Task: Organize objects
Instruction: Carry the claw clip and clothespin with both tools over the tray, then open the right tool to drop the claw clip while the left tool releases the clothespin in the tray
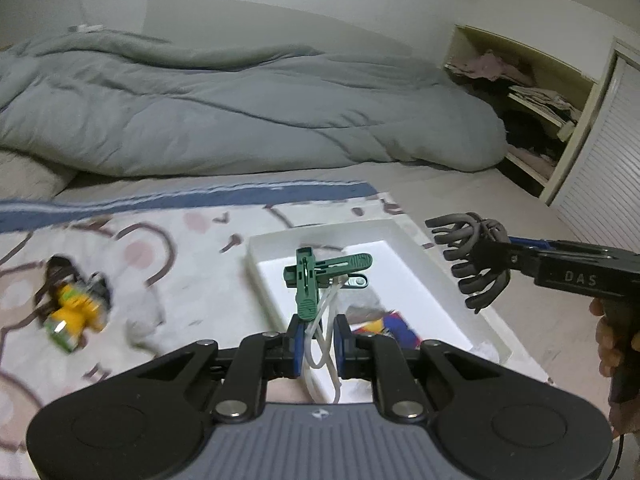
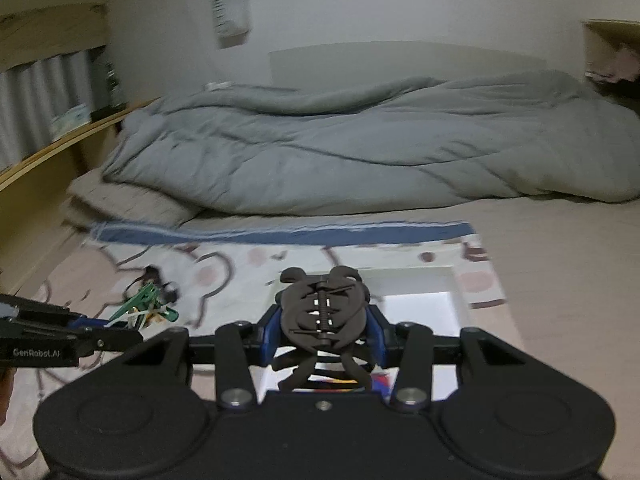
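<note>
Two green clothes pegs [image 1: 316,278] crossed and hanging just ahead of the left gripper [image 1: 317,340], linked by a white loop [image 1: 320,344] running back between its fingers, above the white tray [image 1: 404,232]; one black claw hair clip [image 2: 324,312] sitting between the blue pads of the right gripper [image 2: 325,330], also above the tray's near end; one yellow item [image 1: 74,312] lying blurred on the patterned mat [image 1: 180,240], well to the left of the tray, too smeared to identify; a few coloured things [image 1: 394,326] inside the tray, uncountable under the fingers; left gripper closed as far as it goes, pinching the white loop; right gripper narrowly parted, clamped on the hair clip; a hand [image 1: 610,344] visible round the right gripper's handle; grey duvet [image 1: 240,112] bunched beyond the mat.
</note>
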Demonstrator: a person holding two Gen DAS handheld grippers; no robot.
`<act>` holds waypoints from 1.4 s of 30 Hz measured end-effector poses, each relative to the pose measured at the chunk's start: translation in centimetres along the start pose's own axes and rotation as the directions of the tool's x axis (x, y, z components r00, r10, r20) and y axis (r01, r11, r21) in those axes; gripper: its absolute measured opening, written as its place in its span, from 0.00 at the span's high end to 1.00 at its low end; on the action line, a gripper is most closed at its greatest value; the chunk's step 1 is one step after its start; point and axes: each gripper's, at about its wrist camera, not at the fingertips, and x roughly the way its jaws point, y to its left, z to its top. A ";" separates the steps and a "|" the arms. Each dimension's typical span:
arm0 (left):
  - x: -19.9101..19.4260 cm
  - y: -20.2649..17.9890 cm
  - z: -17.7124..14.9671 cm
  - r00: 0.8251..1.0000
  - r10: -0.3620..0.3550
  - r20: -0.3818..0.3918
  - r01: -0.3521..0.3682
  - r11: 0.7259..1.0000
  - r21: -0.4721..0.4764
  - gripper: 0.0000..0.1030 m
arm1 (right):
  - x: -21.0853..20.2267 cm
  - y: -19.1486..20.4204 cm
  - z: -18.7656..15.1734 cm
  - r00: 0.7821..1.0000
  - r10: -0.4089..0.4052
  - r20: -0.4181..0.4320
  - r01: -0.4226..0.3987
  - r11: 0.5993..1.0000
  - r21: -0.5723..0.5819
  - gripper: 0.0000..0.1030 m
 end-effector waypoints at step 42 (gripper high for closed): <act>22.6 -9.8 -3.8 0.942 -0.230 -0.244 0.160 0.947 -0.278 0.85 | 18.7 -9.3 -1.7 0.975 -0.075 -0.208 0.088 0.995 0.052 0.47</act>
